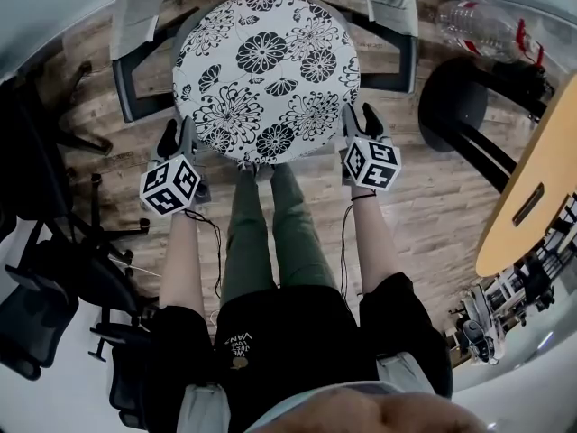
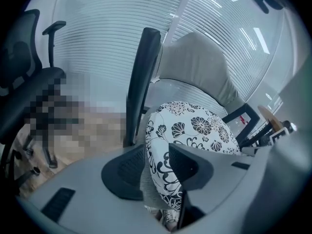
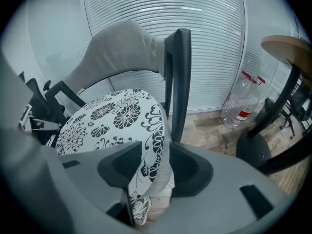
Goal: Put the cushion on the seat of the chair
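Grey chair (image 1: 135, 25) with black armrests, facing the person. Round black-and-white floral cushion (image 1: 266, 75) held level over the seat between the armrests; contact with the seat cannot be told. Left tool (image 2: 155, 167) clamped on the cushion's near-left edge, right tool (image 3: 153, 167) clamped on its near-right edge. Clear plastic bottle (image 1: 478, 27) lying on the wood floor.

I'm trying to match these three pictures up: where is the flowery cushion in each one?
Head view: cushion fills the upper middle.
Left gripper view: cushion sits lower middle, its edge between the jaws.
Right gripper view: cushion sits lower left of middle, its edge between the jaws.
Shared landmark: the grey chair back shows in all three.
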### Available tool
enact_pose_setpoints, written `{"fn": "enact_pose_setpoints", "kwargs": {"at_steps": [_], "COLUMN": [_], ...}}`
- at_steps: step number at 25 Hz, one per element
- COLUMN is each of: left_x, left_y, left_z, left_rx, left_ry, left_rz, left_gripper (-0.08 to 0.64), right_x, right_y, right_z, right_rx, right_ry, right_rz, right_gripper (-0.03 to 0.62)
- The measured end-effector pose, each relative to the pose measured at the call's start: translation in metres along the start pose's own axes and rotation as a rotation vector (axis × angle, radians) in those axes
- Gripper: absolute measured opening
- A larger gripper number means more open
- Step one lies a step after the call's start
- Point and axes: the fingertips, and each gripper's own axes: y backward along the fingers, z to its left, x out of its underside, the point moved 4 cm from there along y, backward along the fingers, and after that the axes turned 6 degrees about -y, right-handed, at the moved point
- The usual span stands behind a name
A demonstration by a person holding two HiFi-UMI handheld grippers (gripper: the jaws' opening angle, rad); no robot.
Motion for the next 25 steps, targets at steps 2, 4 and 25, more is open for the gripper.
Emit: {"fn": "enact_pose_setpoints", "kwargs": {"at_steps": [2,4,25], "left_x": [-0.001,-0.001,-0.028], "left_y": [0.002,0.002,0.027], "left_z": [0.000,-0.002,-0.035], "left_rx": [-0.001,-0.002,0.060], "left_ry": [0.002,-0.002,-0.072], "left_rz": [0.002,0.007,-0.042], "left_gripper": [0.140,0.139,0.011], "right_x": [0.001,0.002,-0.017], "right_y": [0.002,0.003,0.032], "right_z": [0.001,0.002,0.043], "right_rx": [-0.005,-0.009,-0.143], "right_ry": [0.000,-0.002,0.031], "right_rz": [0.003,0.004,-0.072], "right_gripper": [0.167,0.167,0.017]}}
